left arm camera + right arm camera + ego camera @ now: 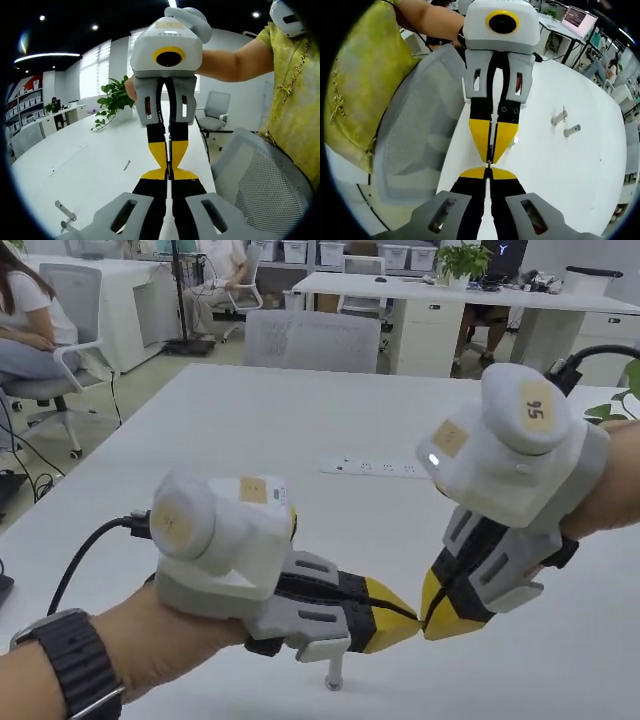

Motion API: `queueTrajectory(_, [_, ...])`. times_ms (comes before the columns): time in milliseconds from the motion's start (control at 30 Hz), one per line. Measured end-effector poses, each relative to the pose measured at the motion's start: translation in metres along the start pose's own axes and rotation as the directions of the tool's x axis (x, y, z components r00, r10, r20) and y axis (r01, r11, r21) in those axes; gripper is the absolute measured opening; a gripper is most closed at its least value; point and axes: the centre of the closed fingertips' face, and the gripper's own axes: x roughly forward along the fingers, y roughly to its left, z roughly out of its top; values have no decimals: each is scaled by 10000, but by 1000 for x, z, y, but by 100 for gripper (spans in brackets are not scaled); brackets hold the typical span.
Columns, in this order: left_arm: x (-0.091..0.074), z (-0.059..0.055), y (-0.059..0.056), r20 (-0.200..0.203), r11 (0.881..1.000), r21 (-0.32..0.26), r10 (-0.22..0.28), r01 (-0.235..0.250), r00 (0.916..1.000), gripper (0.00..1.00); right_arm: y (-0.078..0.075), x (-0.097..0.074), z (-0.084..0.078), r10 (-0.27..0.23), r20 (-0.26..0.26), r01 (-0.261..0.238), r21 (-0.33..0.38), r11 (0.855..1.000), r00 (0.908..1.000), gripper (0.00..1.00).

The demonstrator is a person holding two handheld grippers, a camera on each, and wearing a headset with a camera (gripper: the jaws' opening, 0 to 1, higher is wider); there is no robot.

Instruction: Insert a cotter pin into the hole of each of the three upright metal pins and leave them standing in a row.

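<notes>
Yellow tips are nose to nose here. The left tool and the right tool are both clenched and touching at the points, held up over the white tabletop. I honestly can't tell if a cotter pin is pinched between them, since anything that thin gets lost at the tips. One metal pin stands upright just under the left tool. In the right gripper view, a second pin and a third pin sit near each other off to the side, and at least the third looks tipped over. A thin sliver on the tabletop might be a loose cotter. The biggest risk, I reckon, is a fumbled tip-to-tip handoff: either tool easing off early drops whatever is there. Also, the left tool hangs right over that standing pin, so lowering carelessly could knock it flat, and round pins roll.
</notes>
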Motion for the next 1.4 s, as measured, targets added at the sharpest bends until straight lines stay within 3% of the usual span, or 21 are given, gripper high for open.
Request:
queueTrajectory(333, [-2,3,-3,168,9993,333,-156,151,9997,0,2,-1,2,158,268,-160,73,9998,9995,9])
queueTrajectory(733, [-5,3,-1,241,9988,473,-108,97,9996,0,2,-4,-2,149,378,-159,271,9995,9992,8])
queueTrajectory(1033, [-4,3,4,340,9999,139,62,-67,9994,0,-4,-6,-1,-78,529,53,467,9989,9986,4])
queueTrajectory(1300, [-3,0,8,522,9958,-904,157,-109,9985,0,-7,-8,-1,-370,415,340,707,9969,9985,2])
queueTrajectory(1400, [-2,0,7,485,9969,-778,163,-125,9987,0,-7,-7,-2,-413,319,386,812,9960,9986,1])
